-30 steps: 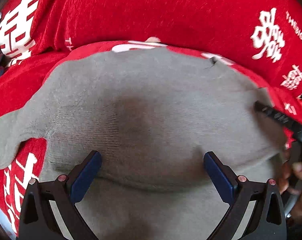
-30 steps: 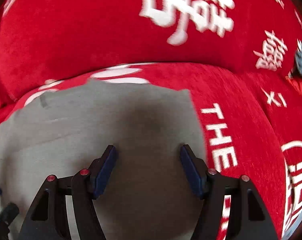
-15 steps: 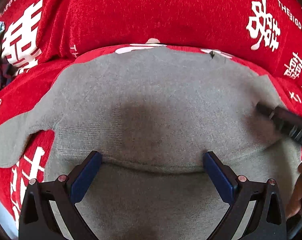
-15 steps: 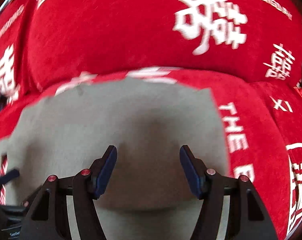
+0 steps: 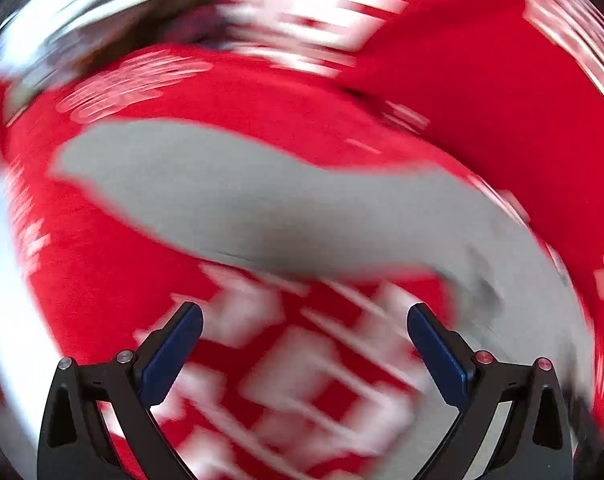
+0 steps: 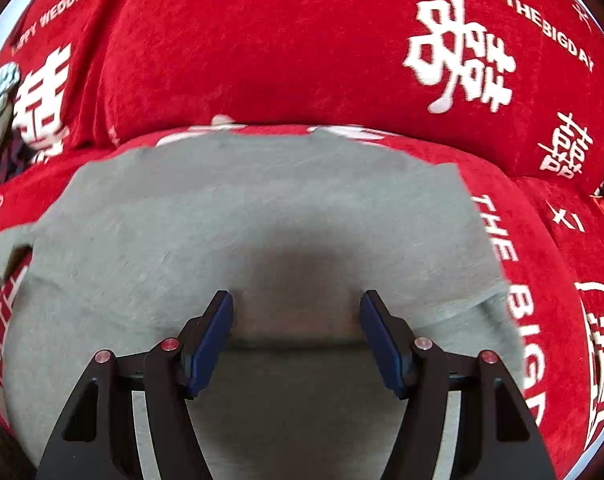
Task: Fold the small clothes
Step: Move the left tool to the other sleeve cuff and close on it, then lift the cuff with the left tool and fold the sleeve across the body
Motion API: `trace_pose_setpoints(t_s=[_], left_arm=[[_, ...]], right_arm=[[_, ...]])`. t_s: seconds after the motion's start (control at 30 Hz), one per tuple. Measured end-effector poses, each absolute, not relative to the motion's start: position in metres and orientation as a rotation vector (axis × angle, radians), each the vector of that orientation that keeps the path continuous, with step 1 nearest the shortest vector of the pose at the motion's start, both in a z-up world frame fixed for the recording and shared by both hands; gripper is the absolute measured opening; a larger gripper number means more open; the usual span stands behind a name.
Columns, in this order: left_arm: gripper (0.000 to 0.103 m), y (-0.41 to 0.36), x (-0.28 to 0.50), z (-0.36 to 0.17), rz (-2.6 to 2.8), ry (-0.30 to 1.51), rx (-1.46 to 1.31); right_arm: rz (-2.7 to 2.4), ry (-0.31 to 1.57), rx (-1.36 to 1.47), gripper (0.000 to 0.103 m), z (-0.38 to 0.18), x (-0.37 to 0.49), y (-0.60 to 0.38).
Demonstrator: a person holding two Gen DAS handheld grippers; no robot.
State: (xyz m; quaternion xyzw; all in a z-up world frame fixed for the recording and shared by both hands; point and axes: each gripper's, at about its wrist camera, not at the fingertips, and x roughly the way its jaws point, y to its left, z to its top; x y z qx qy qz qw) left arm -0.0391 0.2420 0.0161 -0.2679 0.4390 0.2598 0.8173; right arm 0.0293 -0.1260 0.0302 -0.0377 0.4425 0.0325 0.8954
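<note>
Right wrist view: red plush cover [image 6: 285, 48] w/ white print. Readable: "WEDDING" upper left, "THE BIG DAY" upper right, "THE BIG" running down the right side, "XI" at right, plus big white double-happiness characters. Pile looks velvety, short nap.

Grey garment [image 6: 241, 216] fills centre & lower frame, lying flat on the red cover; fine knit, matte, w/ a folded edge across the lower middle and a hemmed corner at lower right. A sleeve-like flap sticks out at left edge.

Right gripper [image 6: 295, 312]: jaws apart, blue pads, black frame, over the grey knit near the fold line; nothing btwn them.

Left wrist view: heavy motion blur, print unreadable. Left gripper [image 5: 304, 324]: jaws wide apart, empty, over red cover [image 5: 482, 92]. Grey garment [image 5: 261, 200] stretches as a long band across mid frame, widening at lower right.
</note>
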Motion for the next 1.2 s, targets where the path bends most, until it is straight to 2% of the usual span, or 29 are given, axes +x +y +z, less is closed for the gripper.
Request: trace_pose_setpoints(t_s=[0.13,0.2,0.53,0.57,0.63,0.67,0.7,0.9,1.2], left_arm=[[0.102,0.331,-0.067,0.003,0.853,0.865,-0.745],[0.102,0.364,-0.065,-0.018,0.908,0.905,-0.856],[0.102,0.412,-0.002,-0.022,1.109,0.974,-0.877],[0.096,0.412,-0.002,-0.020,1.095,0.976,-0.867],[0.065,0.415,0.004,-0.012,1.075,0.939,-0.814],[0.024,0.414,0.006,-0.007,1.035,0.913,-0.790],[0.011,0.416,0.006,-0.006,0.952,0.904,-0.811],[0.011,0.421,-0.004,0.002,0.865,0.876,-0.799],[0.011,0.379,-0.013,0.068,0.878,0.764,-0.522]], right_arm=[[0.096,0.918,-0.113,0.070,0.033,0.027,-0.107],[0.102,0.917,-0.141,0.070,0.033,0.025,-0.097],[0.093,0.916,-0.217,0.070,0.034,0.019,-0.077],[0.092,0.916,-0.218,0.070,0.035,0.018,-0.077],[0.093,0.915,-0.220,0.070,0.036,0.018,-0.076],[0.095,0.915,-0.221,0.070,0.036,0.018,-0.076],[0.097,0.916,-0.218,0.070,0.036,0.018,-0.074],[0.116,0.906,-0.222,0.070,0.042,0.018,-0.068],[0.184,0.922,-0.240,0.070,0.049,0.068,-0.013]])
